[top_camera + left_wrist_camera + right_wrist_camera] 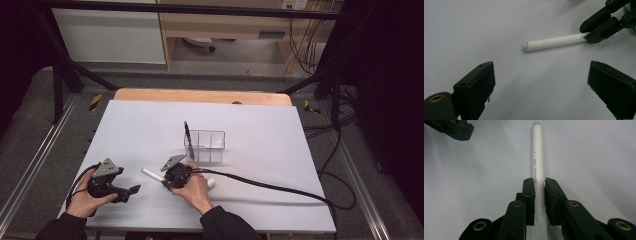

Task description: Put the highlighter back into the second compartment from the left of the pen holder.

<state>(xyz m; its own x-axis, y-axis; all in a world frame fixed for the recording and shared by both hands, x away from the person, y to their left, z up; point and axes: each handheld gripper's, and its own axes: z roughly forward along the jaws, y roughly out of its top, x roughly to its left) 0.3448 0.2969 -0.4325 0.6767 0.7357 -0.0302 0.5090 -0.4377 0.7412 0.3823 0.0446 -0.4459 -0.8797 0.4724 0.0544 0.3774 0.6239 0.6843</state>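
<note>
The white marker [537, 157] lies flat on the white table [260, 150], near the person's edge and a little left of the middle. In the right gripper view it runs straight away from the camera, its capped end far off and the print "KEY POINTS" readable along its barrel. In the high view its free end points toward the left gripper, while its other end shows just past the person's right hand [196, 192].

The right gripper [539, 188] sits low over the marker, with its two black jaws drawn in on either side of the barrel. The pads meet the barrel or stand a hair off it; the frames do not settle whether they press yet. The marker is still resting on the table.

The left gripper [541, 82] rests on the table to the left of the marker, held in the left hand [85, 200]. Its jaws stand wide apart with bare table between them. In its own view the marker lies ahead of it, well apart, with the right gripper at the marker's far end.

Behind the marker, toward the middle of the table, stands a clear plastic organiser [206, 146] split into compartments. A dark pen [187, 135] stands tilted in its left-hand compartment, the top leaning out over the rim. The other compartments look bare.
</note>
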